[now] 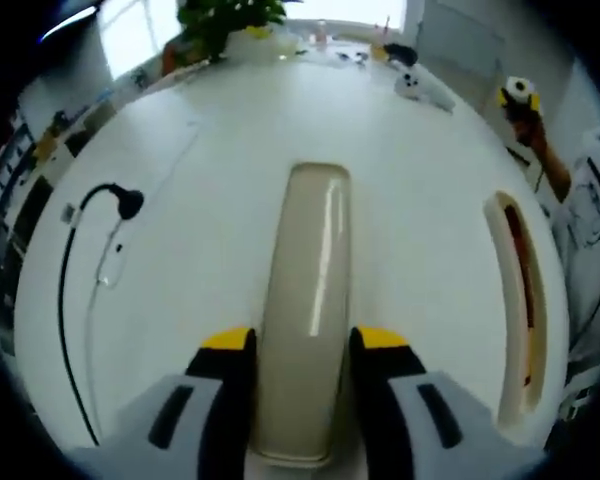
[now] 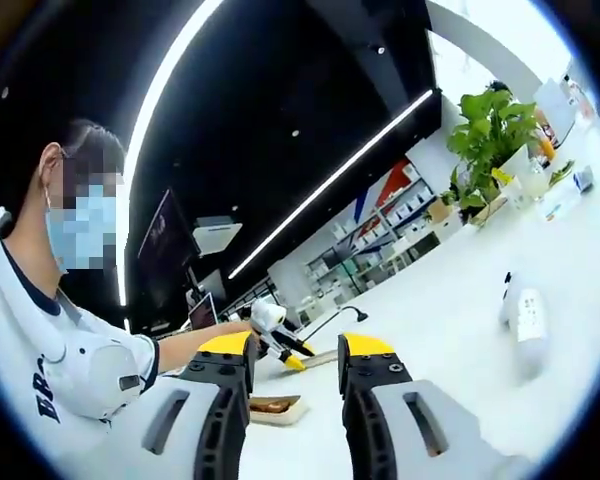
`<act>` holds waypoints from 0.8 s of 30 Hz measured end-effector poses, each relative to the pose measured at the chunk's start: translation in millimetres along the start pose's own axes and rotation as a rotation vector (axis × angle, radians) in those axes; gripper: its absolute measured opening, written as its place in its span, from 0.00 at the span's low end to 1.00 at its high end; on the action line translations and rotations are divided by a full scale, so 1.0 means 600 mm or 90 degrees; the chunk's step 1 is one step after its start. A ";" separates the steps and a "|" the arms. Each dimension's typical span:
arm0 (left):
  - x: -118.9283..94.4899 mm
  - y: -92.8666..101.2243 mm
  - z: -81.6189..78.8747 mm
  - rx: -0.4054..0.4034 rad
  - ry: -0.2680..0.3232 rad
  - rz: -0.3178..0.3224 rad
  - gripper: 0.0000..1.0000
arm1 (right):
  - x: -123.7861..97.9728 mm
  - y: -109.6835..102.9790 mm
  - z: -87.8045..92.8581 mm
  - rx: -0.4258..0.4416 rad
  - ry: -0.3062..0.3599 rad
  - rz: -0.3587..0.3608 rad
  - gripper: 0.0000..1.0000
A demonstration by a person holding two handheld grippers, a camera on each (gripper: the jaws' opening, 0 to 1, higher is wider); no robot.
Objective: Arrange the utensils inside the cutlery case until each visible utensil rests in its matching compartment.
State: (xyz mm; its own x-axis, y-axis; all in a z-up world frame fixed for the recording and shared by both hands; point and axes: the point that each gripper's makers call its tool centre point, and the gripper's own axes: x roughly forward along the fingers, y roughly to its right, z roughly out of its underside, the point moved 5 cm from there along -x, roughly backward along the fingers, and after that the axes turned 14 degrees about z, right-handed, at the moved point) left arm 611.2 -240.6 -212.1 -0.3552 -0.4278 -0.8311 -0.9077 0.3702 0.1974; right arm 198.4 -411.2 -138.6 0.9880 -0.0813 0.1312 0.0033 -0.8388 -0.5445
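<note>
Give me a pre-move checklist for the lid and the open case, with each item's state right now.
1. Left gripper astride the beige lid: ok, one of its fingers stands on each side of the lid's near end.
2. Fingers actually clamped on the lid: cannot tell, contact is not clear.
3. Open cutlery case in sight on the table: ok, it lies off to the right of the lid, apart from it.
4. Utensils in matching compartments: cannot tell, only a dark strip shows inside the case.
5. Right gripper free: ok, open with nothing between its fingers, raised and aimed across the room.
6. Black cable clear of the lid: ok, it lies well to the left.
</note>
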 end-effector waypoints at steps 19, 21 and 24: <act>0.000 0.107 -0.008 0.042 -0.007 -0.032 0.40 | 0.076 -0.032 0.007 -0.021 0.001 -0.103 0.34; 0.000 0.115 -0.011 0.050 0.004 -0.038 0.40 | 0.085 -0.038 0.012 -0.032 -0.012 -0.115 0.34; 0.014 0.132 -0.011 0.055 -0.003 -0.031 0.40 | 0.102 -0.035 0.005 -0.026 -0.021 -0.113 0.33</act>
State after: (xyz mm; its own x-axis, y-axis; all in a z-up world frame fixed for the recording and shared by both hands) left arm 534.8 -220.4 -199.8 -0.3093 -0.4433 -0.8413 -0.9011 0.4192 0.1104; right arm 259.2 -396.9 -122.0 0.9768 0.0872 0.1954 0.1730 -0.8594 -0.4812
